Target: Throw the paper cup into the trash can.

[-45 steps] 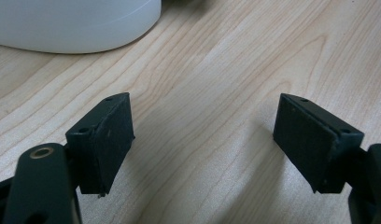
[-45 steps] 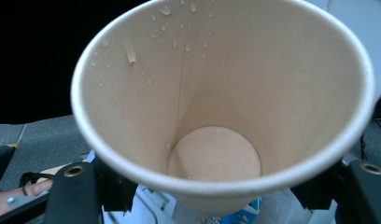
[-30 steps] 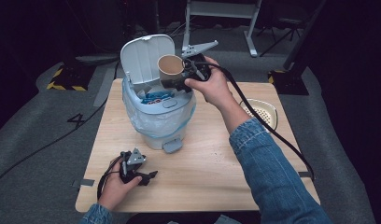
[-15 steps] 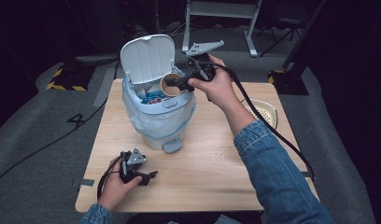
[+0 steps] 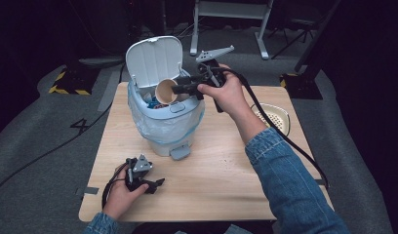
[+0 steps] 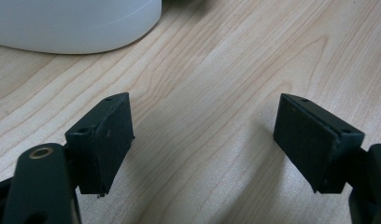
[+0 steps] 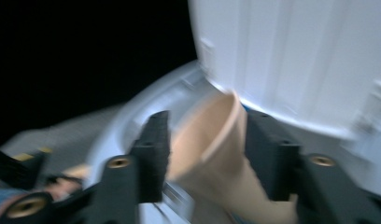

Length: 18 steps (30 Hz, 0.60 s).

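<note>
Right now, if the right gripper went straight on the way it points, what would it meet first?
Most likely the paper cup, which lies between the right gripper jaws at the open bin. Beyond it stands the raised white lid. Blur leaves contact unclear.

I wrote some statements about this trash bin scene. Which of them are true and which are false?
1. The lid of the bin stands open. True.
2. The paper cup lies on the table beside the bin. False: it is at the bin's open mouth, tipped on its side.
3. The left gripper has its jaws apart with nothing between them. True.
4. The bin has no liner. False: a clear plastic bag lines it and folds over its rim.
5. The left gripper hovers above the bin. False: it is low over the table, near the front edge, in the person's hand.
</note>
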Available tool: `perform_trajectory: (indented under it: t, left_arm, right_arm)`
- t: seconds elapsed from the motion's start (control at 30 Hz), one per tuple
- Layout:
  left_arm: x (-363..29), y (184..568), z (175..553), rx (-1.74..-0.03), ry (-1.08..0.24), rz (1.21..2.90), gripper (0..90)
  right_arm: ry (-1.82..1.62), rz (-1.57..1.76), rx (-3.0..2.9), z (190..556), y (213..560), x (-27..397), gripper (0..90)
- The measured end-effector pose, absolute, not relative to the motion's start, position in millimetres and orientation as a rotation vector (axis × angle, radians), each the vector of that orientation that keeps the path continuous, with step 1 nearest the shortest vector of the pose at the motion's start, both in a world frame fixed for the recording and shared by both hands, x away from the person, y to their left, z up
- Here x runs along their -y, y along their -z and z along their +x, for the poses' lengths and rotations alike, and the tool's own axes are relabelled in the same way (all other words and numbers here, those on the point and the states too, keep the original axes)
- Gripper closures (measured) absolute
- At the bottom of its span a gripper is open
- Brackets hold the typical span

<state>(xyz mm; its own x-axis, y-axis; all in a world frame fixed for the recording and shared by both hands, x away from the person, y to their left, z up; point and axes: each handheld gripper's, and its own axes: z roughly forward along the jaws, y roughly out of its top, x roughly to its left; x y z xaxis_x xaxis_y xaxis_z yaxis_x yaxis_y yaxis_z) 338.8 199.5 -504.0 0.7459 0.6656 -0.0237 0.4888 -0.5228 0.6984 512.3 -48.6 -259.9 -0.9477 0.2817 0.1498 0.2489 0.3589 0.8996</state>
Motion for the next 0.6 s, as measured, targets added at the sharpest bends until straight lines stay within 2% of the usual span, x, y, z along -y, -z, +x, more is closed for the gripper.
perform_trajectory:
  t: [0.23,0.4,0.5,0.57,0.6]
  left_arm:
    - [-199.4,503.9,339.2,-0.861,-0.321,2.233,20.1]
    - [-199.2,504.0,339.1,-0.861,-0.327,2.232,20.1]
    - [-199.5,504.0,336.7,-0.886,-0.340,2.222,20.7]
    - [-202.3,503.6,335.0,-0.909,-0.358,2.202,25.3]
    - [-204.9,503.2,335.0,-0.905,-0.368,2.200,30.3]
  right_arm:
    - [-1.588,0.390,-2.620,505.4,259.0,42.9,43.3]
    - [-1.553,0.420,-2.565,501.7,251.0,59.1,41.2]
    - [-1.410,0.424,-2.553,492.4,247.0,72.7,37.7]
    - [-1.274,0.411,-2.545,483.3,243.5,81.2,37.8]
    - [-1.237,0.412,-2.541,478.7,241.3,85.7,38.0]
